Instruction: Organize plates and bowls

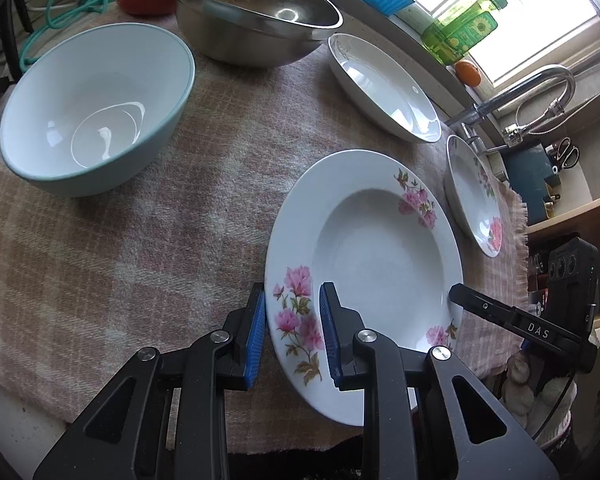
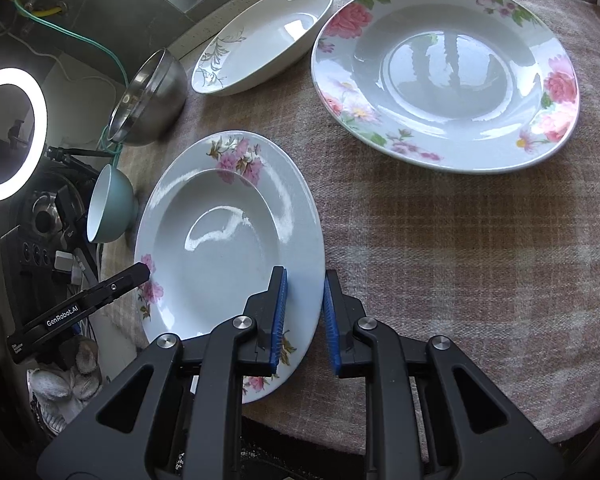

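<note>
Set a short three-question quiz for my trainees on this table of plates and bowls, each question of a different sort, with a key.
1. True or false: both tools straddle the rim of the same flowered plate.
2. Multiple choice: in the left wrist view, which dish sits nearest the blue bowl? A) steel bowl B) rose plate C) orange
3. Fill in: the dishes rest on a pink checked ____.

Key
1. True: the left tool and the right tool each have one finger over the rim and one outside it, on opposite sides of the plate.
2. A
3. cloth
</note>
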A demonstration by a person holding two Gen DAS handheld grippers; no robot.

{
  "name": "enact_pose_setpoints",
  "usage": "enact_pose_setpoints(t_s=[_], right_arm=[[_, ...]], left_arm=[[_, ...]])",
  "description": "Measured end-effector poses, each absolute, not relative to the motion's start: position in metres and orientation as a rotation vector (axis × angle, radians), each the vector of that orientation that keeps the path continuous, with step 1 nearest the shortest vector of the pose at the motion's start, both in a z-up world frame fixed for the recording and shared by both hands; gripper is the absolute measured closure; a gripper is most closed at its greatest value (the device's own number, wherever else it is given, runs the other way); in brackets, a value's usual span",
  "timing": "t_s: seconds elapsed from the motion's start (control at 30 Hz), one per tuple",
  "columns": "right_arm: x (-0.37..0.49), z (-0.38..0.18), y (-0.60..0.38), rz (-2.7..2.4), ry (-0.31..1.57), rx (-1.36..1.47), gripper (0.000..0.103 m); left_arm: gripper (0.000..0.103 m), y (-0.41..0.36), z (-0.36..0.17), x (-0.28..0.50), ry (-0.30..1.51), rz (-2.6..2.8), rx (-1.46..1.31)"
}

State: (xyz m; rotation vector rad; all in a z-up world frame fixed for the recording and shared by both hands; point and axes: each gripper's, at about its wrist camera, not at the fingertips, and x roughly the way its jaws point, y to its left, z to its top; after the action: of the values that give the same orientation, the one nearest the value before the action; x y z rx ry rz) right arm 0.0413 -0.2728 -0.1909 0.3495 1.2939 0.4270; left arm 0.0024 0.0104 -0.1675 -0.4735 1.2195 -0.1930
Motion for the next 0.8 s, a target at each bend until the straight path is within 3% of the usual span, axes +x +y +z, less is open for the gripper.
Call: enact_pose_setpoints(t_s=[0.8], right_arm=[[0.031, -0.191, -0.278, 0.421, 1.303, 0.334, 0.083]], left_arm=[[0.08, 0.006, -0.167, 0.002, 1.224, -0.198, -0.458]])
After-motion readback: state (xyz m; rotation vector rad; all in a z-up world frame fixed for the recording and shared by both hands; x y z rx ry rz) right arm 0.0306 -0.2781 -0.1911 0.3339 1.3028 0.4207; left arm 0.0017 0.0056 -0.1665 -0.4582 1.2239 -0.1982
